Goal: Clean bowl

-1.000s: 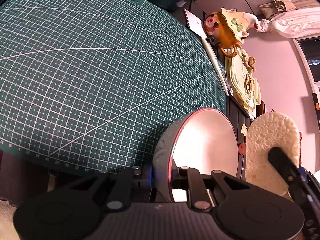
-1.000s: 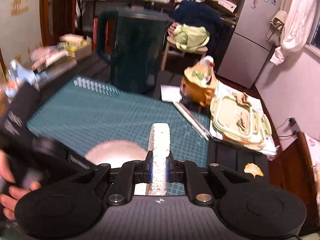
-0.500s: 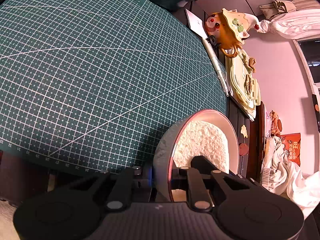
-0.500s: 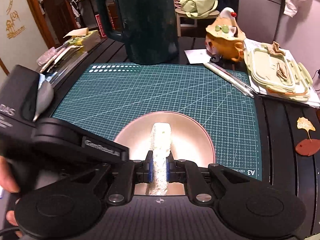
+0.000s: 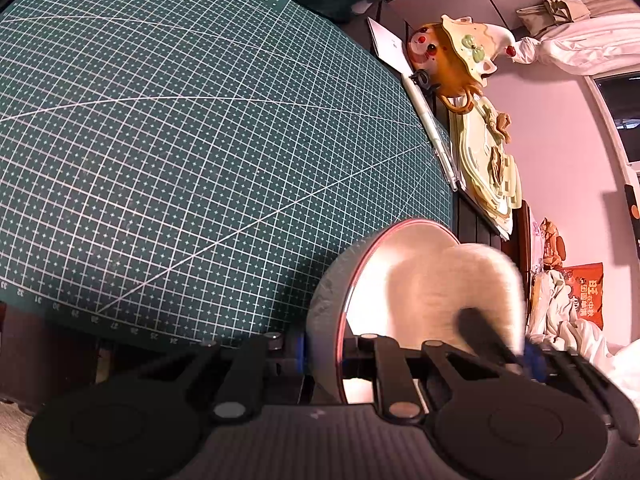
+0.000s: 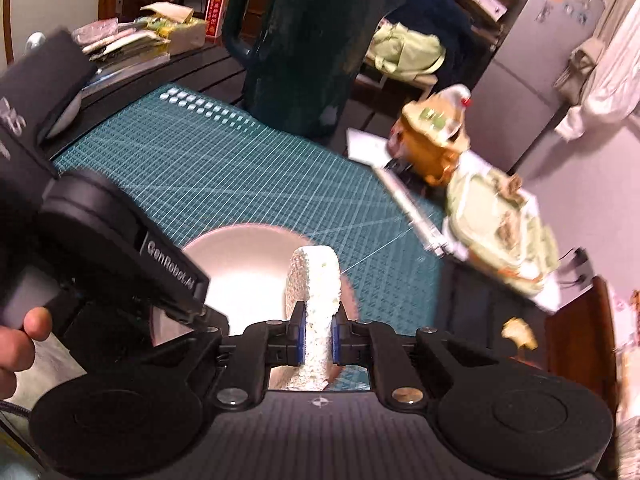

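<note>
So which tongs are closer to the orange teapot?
Right. The right tongs hold the sponge on the teapot side; the left tongs clamp the bowl's far rim.

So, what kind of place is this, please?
Probably a lived-in home room: a fridge with magnets, clothes heaped on a chair, and a cluttered dark table with a green cutting mat.

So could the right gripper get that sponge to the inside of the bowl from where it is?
Probably yes. The right gripper is shut on the sponge, the left gripper clamps the bowl by its rim, and nothing lies in its open hollow facing the sponge.
</note>
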